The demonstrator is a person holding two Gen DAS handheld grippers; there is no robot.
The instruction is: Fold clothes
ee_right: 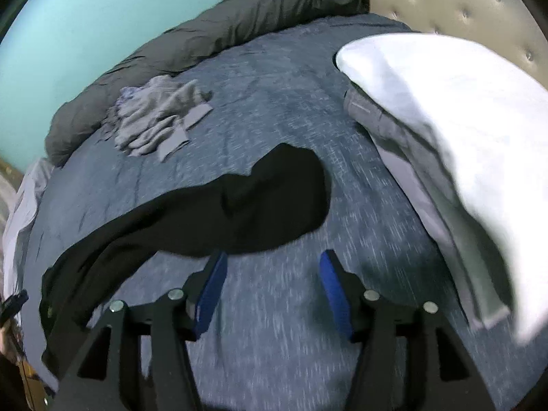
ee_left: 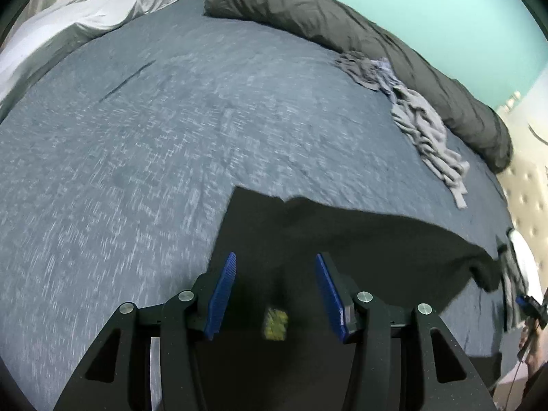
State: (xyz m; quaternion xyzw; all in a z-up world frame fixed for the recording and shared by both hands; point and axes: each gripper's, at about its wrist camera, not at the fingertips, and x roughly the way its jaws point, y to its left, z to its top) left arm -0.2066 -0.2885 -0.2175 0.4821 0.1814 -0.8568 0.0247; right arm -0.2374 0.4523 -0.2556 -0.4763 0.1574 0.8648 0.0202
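Note:
A black garment (ee_left: 342, 239) lies spread on the blue-grey bed cover (ee_left: 154, 137). My left gripper (ee_left: 275, 258) stands open just above it, blue pads (ee_left: 224, 291) wide apart, a small yellow-green tag (ee_left: 275, 323) showing between the fingers. In the right wrist view the same black garment (ee_right: 212, 212) stretches from the left edge toward the middle. My right gripper (ee_right: 274, 257) is open over the bare bed cover (ee_right: 274, 308), its left fingertip at the garment's near edge. A crumpled grey garment (ee_left: 421, 126) (ee_right: 157, 120) lies further back.
A dark grey rolled duvet (ee_left: 342, 24) (ee_right: 212, 30) runs along the far side against a teal wall. A white pillow (ee_right: 445, 120) rests on grey folded cloth (ee_right: 404, 144) by the tufted headboard (ee_right: 462, 3). Pale sheets (ee_left: 68, 30) lie at the left.

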